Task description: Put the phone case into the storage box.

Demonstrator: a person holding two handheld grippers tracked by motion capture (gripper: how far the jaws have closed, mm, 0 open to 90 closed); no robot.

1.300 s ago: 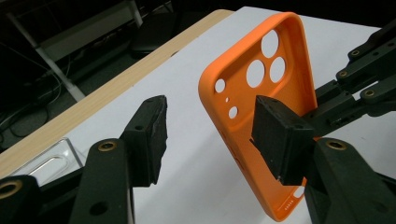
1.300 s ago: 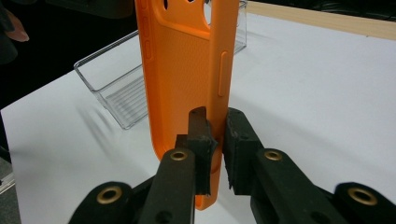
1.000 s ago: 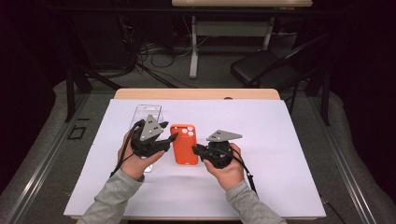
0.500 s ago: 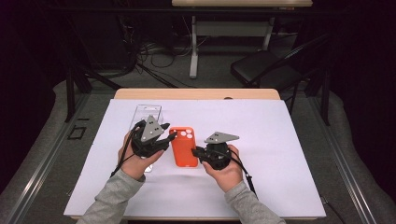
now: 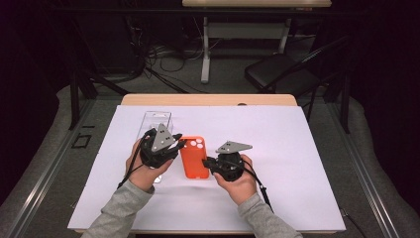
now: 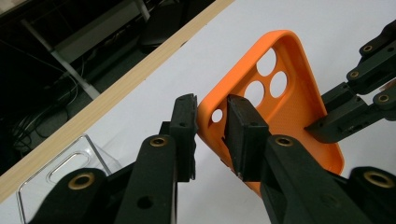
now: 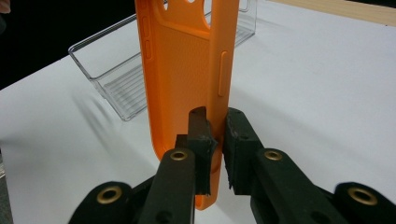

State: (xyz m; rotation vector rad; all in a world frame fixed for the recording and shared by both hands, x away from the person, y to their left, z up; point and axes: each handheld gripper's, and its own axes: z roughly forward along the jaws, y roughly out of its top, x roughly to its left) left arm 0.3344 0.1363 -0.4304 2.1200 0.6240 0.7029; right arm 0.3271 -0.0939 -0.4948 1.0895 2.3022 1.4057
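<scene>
Between my two claws, dead centre on the white sheet, lies the soft orange rubbery phone case (image 5: 194,157). My right claw (image 7: 216,135) pinches its side wall at three o'clock; my left claw (image 6: 211,128), jaws just closing, now nips the camera-hole corner at ten o'clock. Both grips look set, so I reckon lifting comes next, hands together. Case lies hollow side up. Farther off at eleven: clear plastic tray (image 5: 156,121).
</scene>
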